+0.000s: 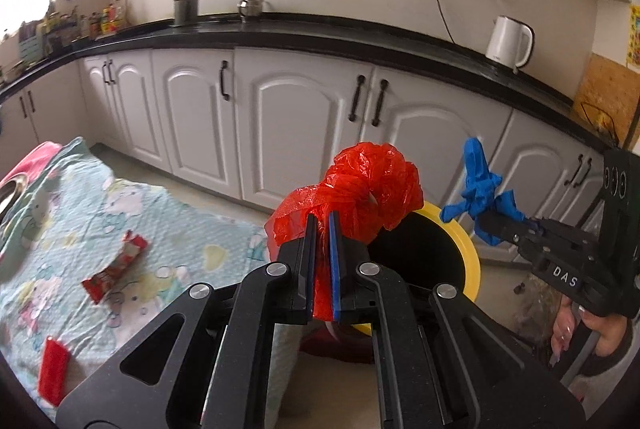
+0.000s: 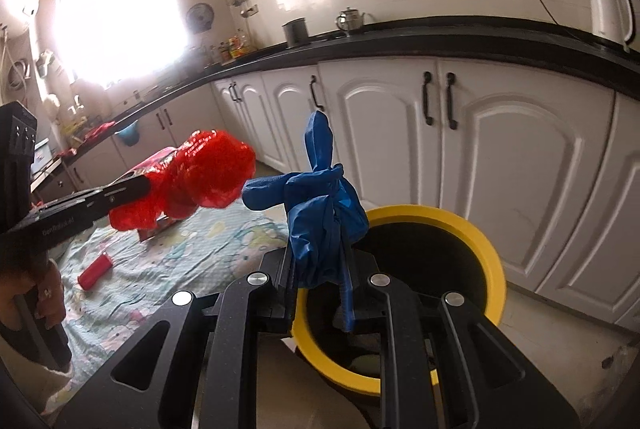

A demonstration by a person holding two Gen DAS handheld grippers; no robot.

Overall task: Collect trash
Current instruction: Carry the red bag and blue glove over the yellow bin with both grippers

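Two grippers carry trash toward the yellow-rimmed bin (image 2: 486,249) on the floor. Left gripper (image 1: 323,233) is clamped on a red bag (image 1: 368,185); right gripper (image 2: 318,269) is clamped on a blue glove (image 2: 320,213), both held near the bin's mouth, evidently for dropping. A red wrapper (image 1: 116,269) lies on the patterned cloth (image 1: 80,213). White kitchen cabinets (image 1: 296,125) stand behind.

- A pale cartoon-print cloth (image 1: 120,229) covers the table, rumpled.
- A red snack wrapper (image 1: 114,269) lies flat on it.
- A small red packet (image 1: 53,369) sits nearer the edge, apart from the wrapper.
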